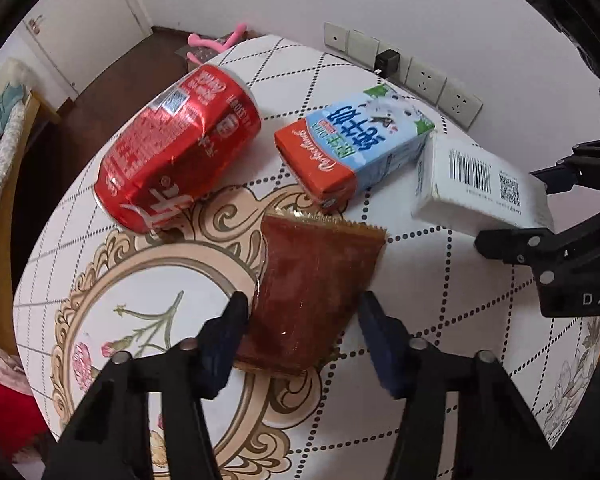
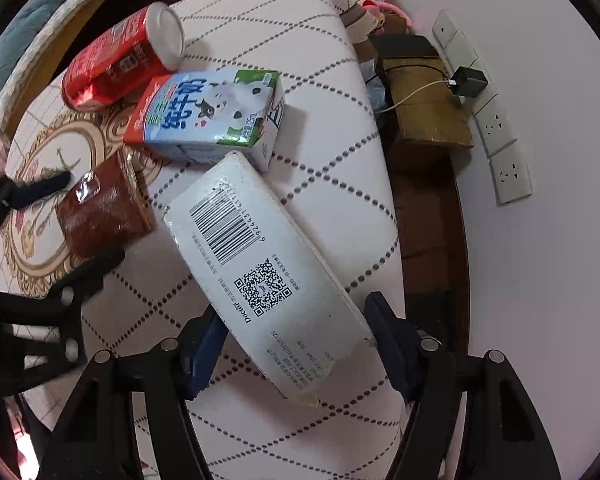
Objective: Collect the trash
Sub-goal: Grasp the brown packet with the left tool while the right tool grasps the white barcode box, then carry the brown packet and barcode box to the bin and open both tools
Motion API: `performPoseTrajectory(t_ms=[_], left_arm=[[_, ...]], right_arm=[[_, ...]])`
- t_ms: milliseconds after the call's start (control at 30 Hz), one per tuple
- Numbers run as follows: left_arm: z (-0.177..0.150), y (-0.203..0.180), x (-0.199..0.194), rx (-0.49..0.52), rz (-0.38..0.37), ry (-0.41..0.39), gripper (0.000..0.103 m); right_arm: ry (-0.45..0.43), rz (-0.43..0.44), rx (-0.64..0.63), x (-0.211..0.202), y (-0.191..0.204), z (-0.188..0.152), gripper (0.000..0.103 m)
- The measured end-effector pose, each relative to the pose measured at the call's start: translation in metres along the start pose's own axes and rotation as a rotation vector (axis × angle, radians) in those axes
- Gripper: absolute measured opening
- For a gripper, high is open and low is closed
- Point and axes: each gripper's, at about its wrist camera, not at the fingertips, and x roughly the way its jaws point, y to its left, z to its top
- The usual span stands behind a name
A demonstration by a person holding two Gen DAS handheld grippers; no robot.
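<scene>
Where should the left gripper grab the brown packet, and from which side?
Take the brown packet across its near, narrower end, coming in low from the near table edge. It lies flat and thin, and the open left gripper already has a finger on each long edge.

The table (image 1: 440,264) is white, crossed by a diamond grid of dark dotted lines, with a gold scrolled oval medallion framing pink flowers on green stems. On it, the can (image 1: 176,148) is glossy red with white lettering and a silver end, the milk carton (image 1: 352,144) is pale blue and white with an orange-red end, blue characters, a green corner and a black-and-white cow, and the sachet (image 1: 312,292) is translucent reddish brown. The box (image 2: 268,268) is white with a black barcode and QR code, and both grippers' fingers (image 1: 224,340) are black with dark blue pads.
</scene>
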Motion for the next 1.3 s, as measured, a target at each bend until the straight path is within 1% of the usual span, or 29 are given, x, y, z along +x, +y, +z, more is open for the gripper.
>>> performPoseTrajectory(t_ms=[67, 133, 167, 200, 267, 300, 433, 533, 700, 867, 933, 1100, 1133, 1167, 1200, 1300], left_arm=[[-0.002, 0.003, 0.0, -0.025, -0.006, -0.002, 0.044], [-0.01, 0.006, -0.004, -0.056, -0.01, -0.004, 0.042], [-0.012, 0.008, -0.007, -0.075, -0.009, -0.007, 0.042], [-0.014, 0.01, -0.009, -0.093, -0.003, -0.011, 0.042], [-0.019, 0.011, -0.017, -0.139, -0.001, -0.028, 0.042], [-0.023, 0.012, -0.022, -0.159, -0.004, -0.04, 0.042], [-0.04, 0.011, -0.046, -0.202, 0.016, -0.082, 0.042], [-0.055, 0.012, -0.07, -0.239, 0.03, -0.118, 0.042], [-0.082, 0.025, -0.118, -0.294, 0.082, -0.188, 0.042], [-0.127, 0.05, -0.176, -0.398, 0.133, -0.248, 0.042], [-0.143, 0.061, -0.193, -0.438, 0.161, -0.264, 0.042], [-0.199, 0.097, -0.246, -0.538, 0.231, -0.3, 0.042], [-0.21, 0.104, -0.255, -0.557, 0.243, -0.307, 0.042], [-0.226, 0.114, -0.267, -0.581, 0.257, -0.313, 0.042], [-0.235, 0.121, -0.274, -0.595, 0.267, -0.315, 0.042], [-0.272, 0.143, -0.295, -0.65, 0.31, -0.323, 0.042]], right_arm=[[-0.012, -0.012, -0.003, -0.001, 0.003, -0.001, 0.071], [-0.015, -0.051, -0.027, -0.002, 0.009, -0.004, 0.071], [-0.019, -0.058, -0.035, -0.001, 0.011, -0.003, 0.067], [-0.035, -0.052, -0.046, -0.004, 0.013, -0.005, 0.06], [-0.044, -0.035, -0.039, -0.007, 0.012, -0.007, 0.055], [-0.055, -0.014, -0.03, -0.01, 0.012, -0.011, 0.054], [-0.09, 0.021, -0.033, -0.023, 0.025, -0.028, 0.052], [-0.118, 0.061, -0.034, -0.035, 0.038, -0.044, 0.051], [-0.182, 0.094, -0.052, -0.066, 0.062, -0.069, 0.051], [-0.25, 0.131, -0.08, -0.104, 0.091, -0.084, 0.051], [-0.272, 0.161, -0.091, -0.12, 0.108, -0.089, 0.051], [-0.319, 0.233, -0.156, -0.156, 0.165, -0.101, 0.051], [-0.327, 0.258, -0.174, -0.164, 0.183, -0.105, 0.051], [-0.333, 0.27, -0.183, -0.169, 0.193, -0.107, 0.051], [-0.343, 0.289, -0.206, -0.176, 0.213, -0.11, 0.051], [-0.349, 0.339, -0.249, -0.187, 0.26, -0.119, 0.051]])
